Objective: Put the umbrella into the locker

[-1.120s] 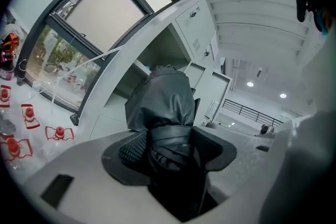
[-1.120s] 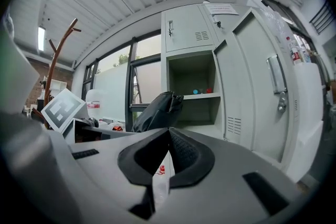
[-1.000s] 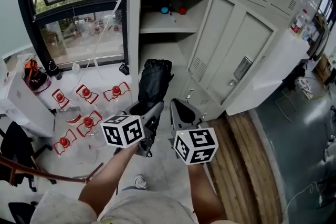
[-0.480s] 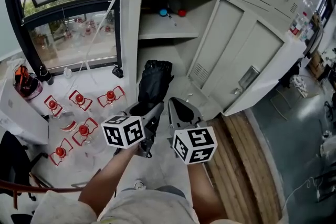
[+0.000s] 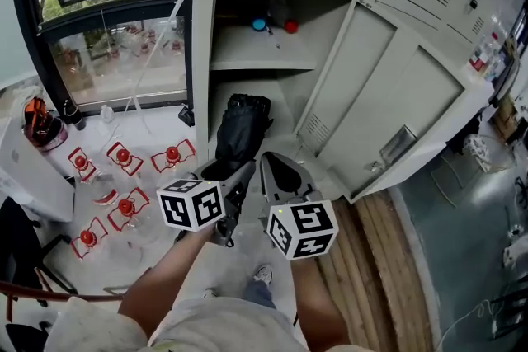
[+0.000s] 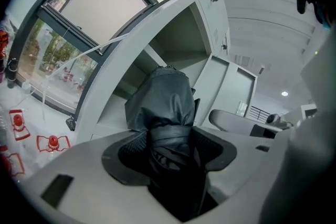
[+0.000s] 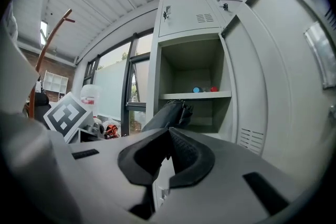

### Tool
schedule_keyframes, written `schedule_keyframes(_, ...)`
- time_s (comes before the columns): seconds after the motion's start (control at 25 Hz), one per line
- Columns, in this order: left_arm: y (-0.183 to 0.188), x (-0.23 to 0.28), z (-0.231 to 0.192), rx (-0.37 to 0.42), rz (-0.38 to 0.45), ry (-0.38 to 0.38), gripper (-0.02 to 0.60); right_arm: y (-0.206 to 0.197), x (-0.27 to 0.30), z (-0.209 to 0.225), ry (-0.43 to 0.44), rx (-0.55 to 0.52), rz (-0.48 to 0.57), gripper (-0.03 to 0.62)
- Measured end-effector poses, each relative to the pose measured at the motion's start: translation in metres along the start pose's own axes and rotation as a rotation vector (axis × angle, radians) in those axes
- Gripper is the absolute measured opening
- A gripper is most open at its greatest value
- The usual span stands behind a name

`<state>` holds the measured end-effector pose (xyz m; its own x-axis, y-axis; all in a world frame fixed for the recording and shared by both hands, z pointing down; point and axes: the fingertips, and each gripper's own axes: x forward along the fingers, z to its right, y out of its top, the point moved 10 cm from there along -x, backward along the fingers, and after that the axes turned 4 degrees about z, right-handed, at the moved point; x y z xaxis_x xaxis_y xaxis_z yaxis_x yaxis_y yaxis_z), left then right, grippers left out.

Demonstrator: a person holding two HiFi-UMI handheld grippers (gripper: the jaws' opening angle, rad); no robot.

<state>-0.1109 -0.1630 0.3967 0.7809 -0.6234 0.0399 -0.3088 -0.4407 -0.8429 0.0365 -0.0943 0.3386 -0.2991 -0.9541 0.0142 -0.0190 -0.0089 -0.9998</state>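
Note:
A folded black umbrella (image 5: 241,128) sticks out forward from my left gripper (image 5: 227,175), whose jaws are shut on its lower part. In the left gripper view the umbrella (image 6: 160,102) fills the space between the pads of that gripper (image 6: 168,147). Its tip points at the lower compartment of the open grey locker (image 5: 247,91). My right gripper (image 5: 280,175) hangs just right of the umbrella, shut and holding nothing. In the right gripper view the umbrella (image 7: 169,114) lies left of that gripper (image 7: 168,157), and the locker (image 7: 191,113) stands straight ahead.
The locker door (image 5: 388,95) stands swung open to the right. On the locker shelf (image 5: 264,60) lie a blue item (image 5: 261,25) and a red item (image 5: 290,26). Several red-capped pieces (image 5: 124,177) lie on the floor by the window (image 5: 107,53). A wooden strip (image 5: 371,260) runs on the right.
Both grippers and the umbrella have come closer to the open locker, which now looks larger and sits more to the middle. The grip on the umbrella is unchanged.

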Motion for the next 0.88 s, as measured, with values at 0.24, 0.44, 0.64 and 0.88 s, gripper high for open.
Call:
schedule_keyframes(0.24, 0.004, 0.038, 0.001, 0.021, 0.002, 0.048, 0.261, 0.001, 0.025, 0.036, 0.073, 0.003, 0.000, 0.003)
schedule_keyframes(0.44, 0.007, 0.062, -0.003, 0.044, -0.010, 0.105, 0.261, 0.001, 0.042, 0.062, 0.122, 0.021, 0.008, 0.003)
schedule_keyframes(0.64, 0.011, 0.081, -0.002, 0.093, -0.027, 0.150, 0.261, 0.000, 0.054, 0.082, 0.157, 0.046, 0.023, 0.003)
schedule_keyframes(0.88, 0.021, 0.103, -0.001, 0.165, -0.039, 0.202, 0.261, 0.000, 0.067, 0.101, 0.179, 0.063, 0.024, 0.003)
